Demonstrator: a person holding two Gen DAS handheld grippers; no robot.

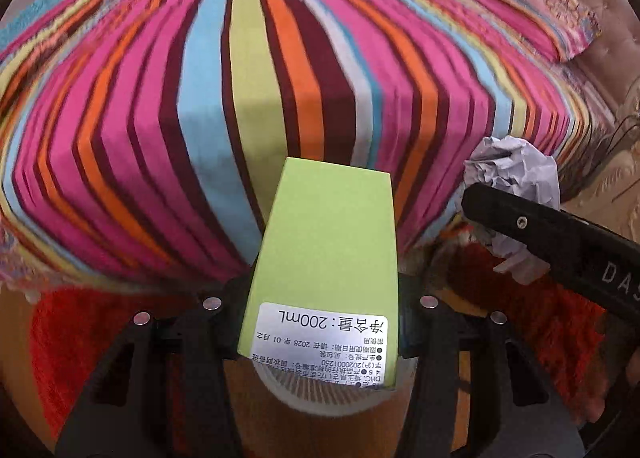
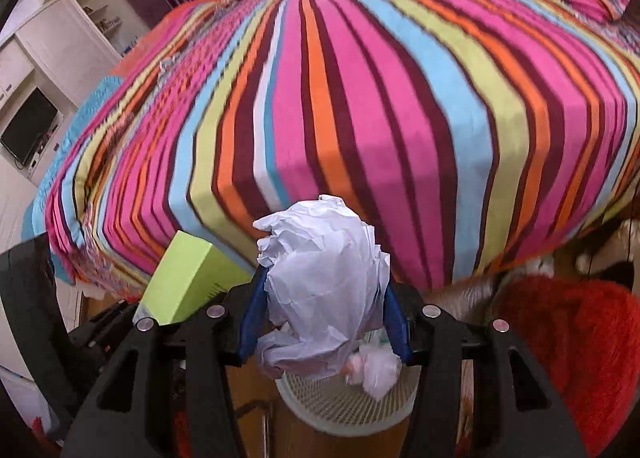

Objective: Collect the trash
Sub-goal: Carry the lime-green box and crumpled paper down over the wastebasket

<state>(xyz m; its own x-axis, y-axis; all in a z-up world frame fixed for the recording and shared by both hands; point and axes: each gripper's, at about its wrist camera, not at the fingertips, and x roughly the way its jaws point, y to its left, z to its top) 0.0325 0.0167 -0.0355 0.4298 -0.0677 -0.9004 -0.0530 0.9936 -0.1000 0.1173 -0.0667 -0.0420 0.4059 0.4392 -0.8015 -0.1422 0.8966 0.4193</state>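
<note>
Left tongs (image 1: 320, 322) clamp a green box (image 1: 326, 242), one finger on each long side. Box points forward and down; its white label (image 1: 324, 342) with printed text sits at the near end, upside down in the left view. In the right view the same box (image 2: 184, 278) shows at lower left, tilted, just beside the right tongs.

Right tongs (image 2: 324, 322) hold a crumpled white paper wad (image 2: 324, 286) between blue pads (image 2: 252, 306). The wad bulges well above and below the fingers. From the left view it (image 1: 516, 178) shows at right, above a black finger (image 1: 548, 234) of the right tongs.

A white mesh bin (image 2: 344, 402) sits directly under both loads. Right view shows its rim and grid wall, with a small pale crumpled piece (image 2: 376, 370) at the rim, below the wad. Left view shows only a ribbed white arc of the bin (image 1: 320, 394) under the box's near end. Neither load touches the bin as far as can be seen.

Behind: a bed with a striped cover (image 1: 280, 78) in pink, orange, blue, green and maroon, its edge just past the box and wad. A red shaggy rug (image 2: 568, 346) lies on the floor to the right of the bin. Far left in the right view: white cabinets and a dark screen (image 2: 28, 130).
</note>
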